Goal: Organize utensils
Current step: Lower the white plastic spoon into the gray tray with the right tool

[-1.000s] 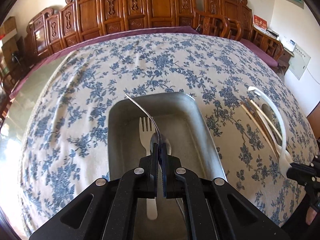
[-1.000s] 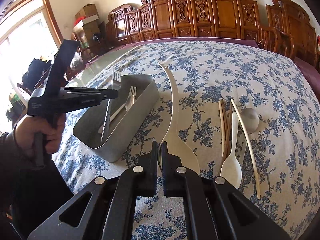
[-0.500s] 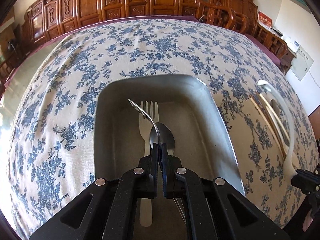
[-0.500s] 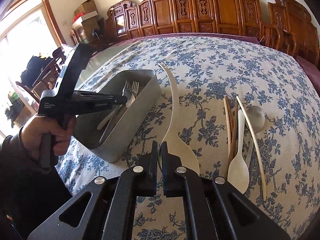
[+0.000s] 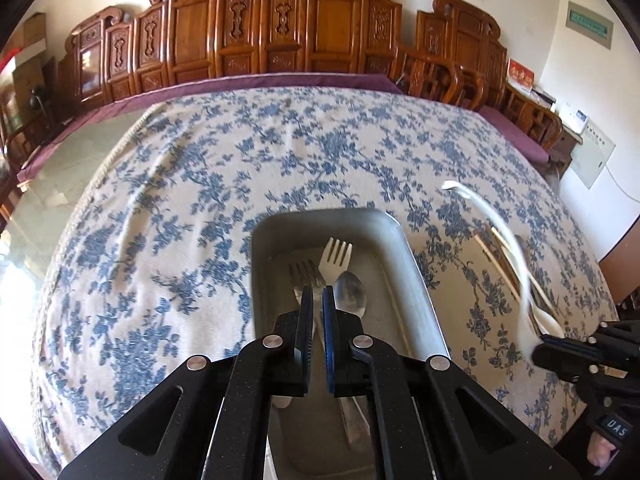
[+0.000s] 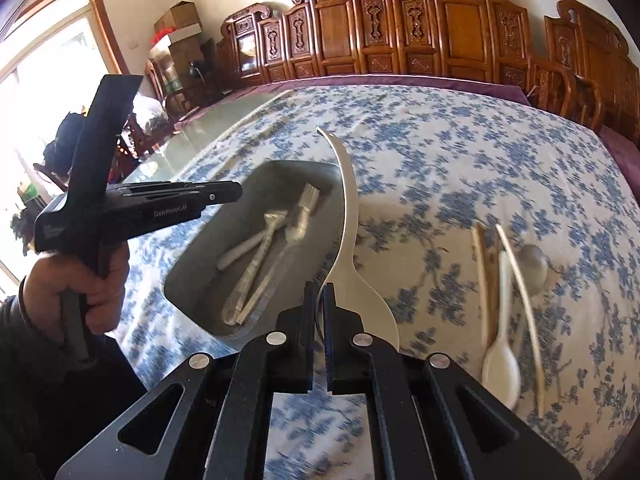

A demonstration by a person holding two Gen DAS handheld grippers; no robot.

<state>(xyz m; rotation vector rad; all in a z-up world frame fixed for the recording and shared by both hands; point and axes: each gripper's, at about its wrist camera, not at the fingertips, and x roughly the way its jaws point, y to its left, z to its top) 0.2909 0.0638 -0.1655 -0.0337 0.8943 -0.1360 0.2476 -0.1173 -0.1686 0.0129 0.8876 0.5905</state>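
Utensils lie in the grey tray (image 6: pixel 192 276): two metal forks, a spoon, a white fork. The left claw (image 5: pixel 317 300) is closed and empty above it. The right claw (image 6: pixel 318 300) grips a white ladle (image 6: pixel 352 248).

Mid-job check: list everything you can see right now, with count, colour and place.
tray: one, grey metal, on the cloth.
white fork: one, in the tray.
metal fork: one, silver, in the tray.
metal spoon: one, silver, in the tray.
ladle: one, white, held up beside the tray.
chopsticks: tan, count unclear, on the cloth to the right.
pale stick: one, beside them.
white spoon: one, same pile.
grey spoon: one, same pile.
tablecloth: one, blue floral.
chairs: carved brown wood, along the wall.
left gripper: black, shut, empty, above the tray.
right gripper: black, shut on the ladle.
hand: holds the left gripper.
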